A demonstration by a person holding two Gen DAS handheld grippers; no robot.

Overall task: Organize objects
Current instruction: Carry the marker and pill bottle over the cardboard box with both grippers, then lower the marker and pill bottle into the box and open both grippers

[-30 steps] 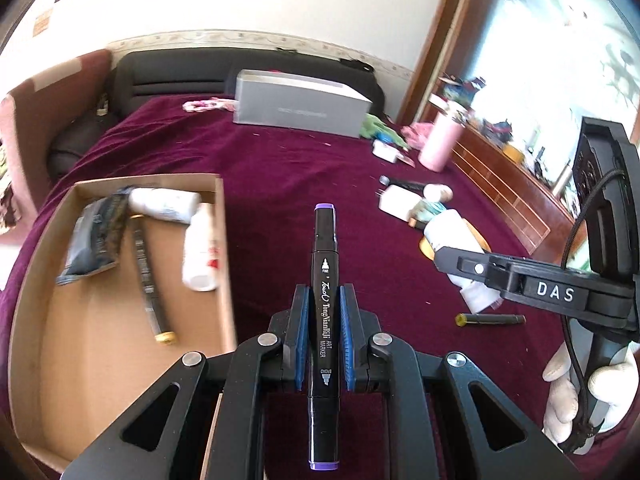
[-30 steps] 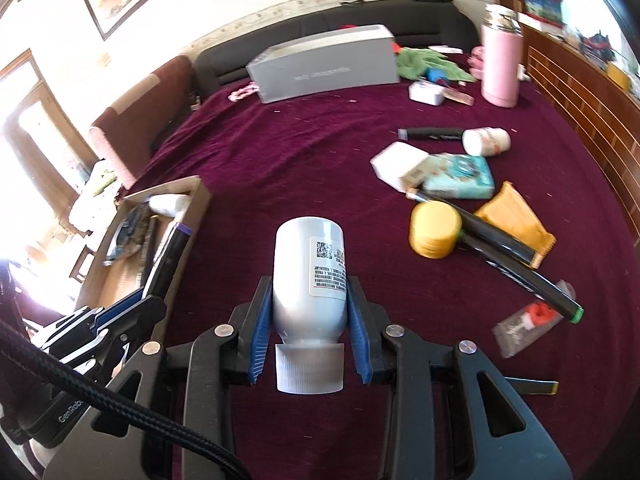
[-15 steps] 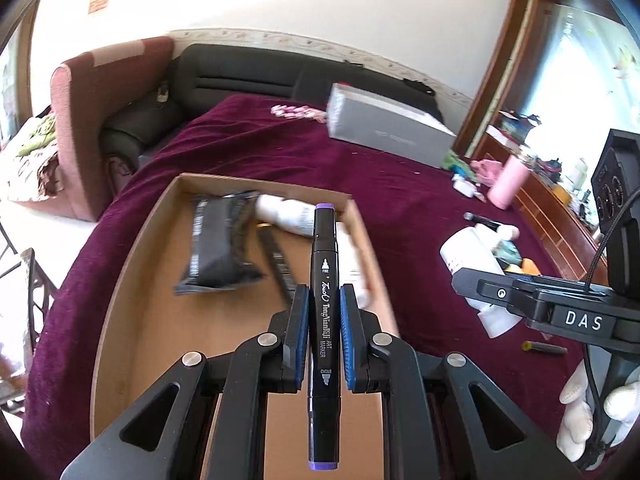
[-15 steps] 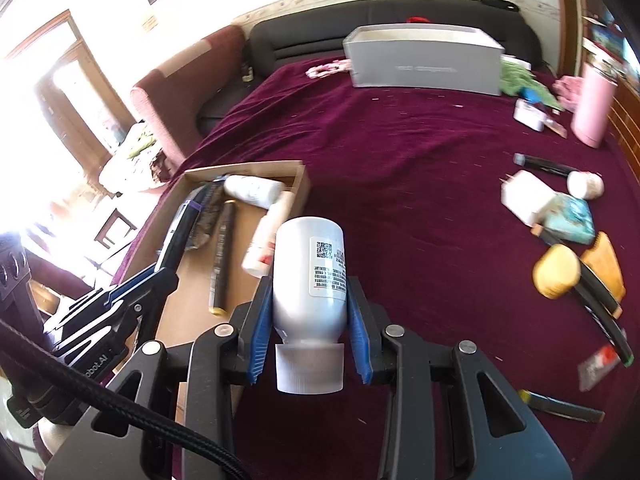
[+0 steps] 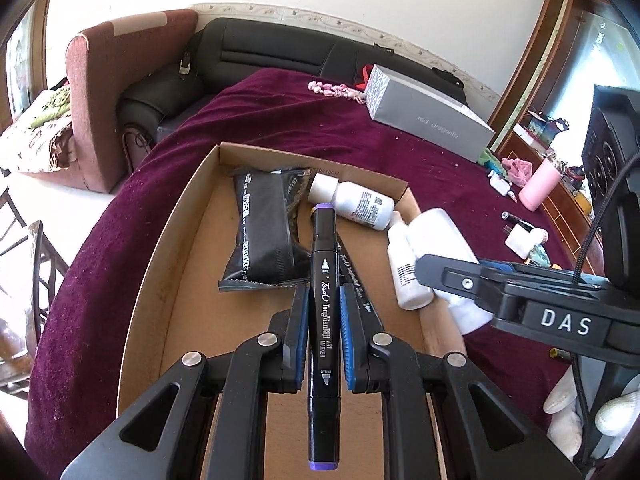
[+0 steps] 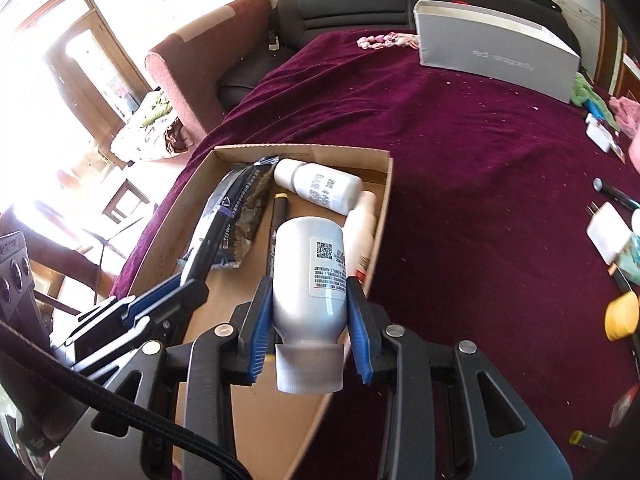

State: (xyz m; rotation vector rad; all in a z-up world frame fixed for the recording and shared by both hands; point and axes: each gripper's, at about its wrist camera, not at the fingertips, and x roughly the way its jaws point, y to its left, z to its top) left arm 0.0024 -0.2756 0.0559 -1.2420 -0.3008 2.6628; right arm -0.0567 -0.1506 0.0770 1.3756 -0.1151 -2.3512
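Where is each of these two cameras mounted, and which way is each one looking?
Left wrist: rides the left gripper, looking down its fingers at the purple-capped marker over the cardboard box; a white-gloved hand shows.
Right wrist: rides the right gripper, looking down at its white bottle above the box.
Shared: box, grey carton, and each other's gripper.

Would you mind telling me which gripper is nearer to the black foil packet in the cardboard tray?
Left. The left gripper with its marker is just beside the black foil packet; the right gripper, holding the white bottle, sits toward the tray's opposite wall.
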